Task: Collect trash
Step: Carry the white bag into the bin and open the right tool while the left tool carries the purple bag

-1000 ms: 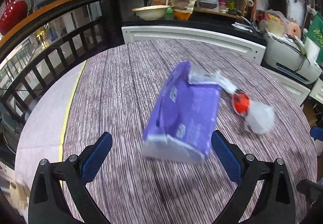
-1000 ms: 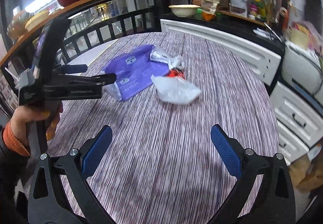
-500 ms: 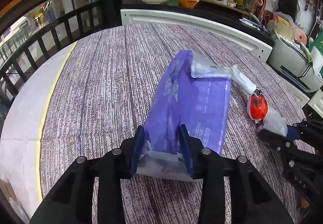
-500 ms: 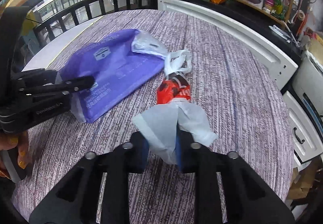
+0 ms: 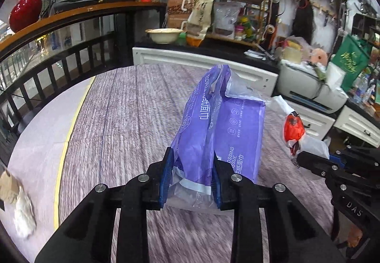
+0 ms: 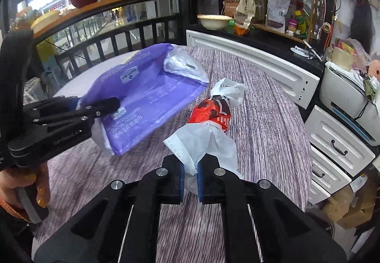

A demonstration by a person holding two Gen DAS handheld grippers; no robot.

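Note:
My left gripper (image 5: 191, 176) is shut on the near end of an empty purple tissue wrapper (image 5: 213, 125) and holds it lifted off the round purple-striped table (image 5: 123, 115). My right gripper (image 6: 190, 176) is shut on a white plastic wrapper with a red printed part (image 6: 209, 130), also raised above the table. The purple wrapper (image 6: 147, 99) and the left gripper (image 6: 95, 108) show at the left of the right wrist view. The white and red wrapper (image 5: 293, 127) and the right gripper (image 5: 308, 158) show at the right of the left wrist view.
A white cabinet (image 5: 204, 61) borders the table's far side, with white drawers (image 6: 337, 144) and a printer (image 5: 311, 87) to the right. A black railing (image 5: 59, 68) runs along the left. Crumpled paper (image 5: 22, 213) lies on the floor at lower left.
Both grippers went from open to shut, the left on the purple wrapper, the right on the white and red wrapper. Both wrappers have risen off the table.

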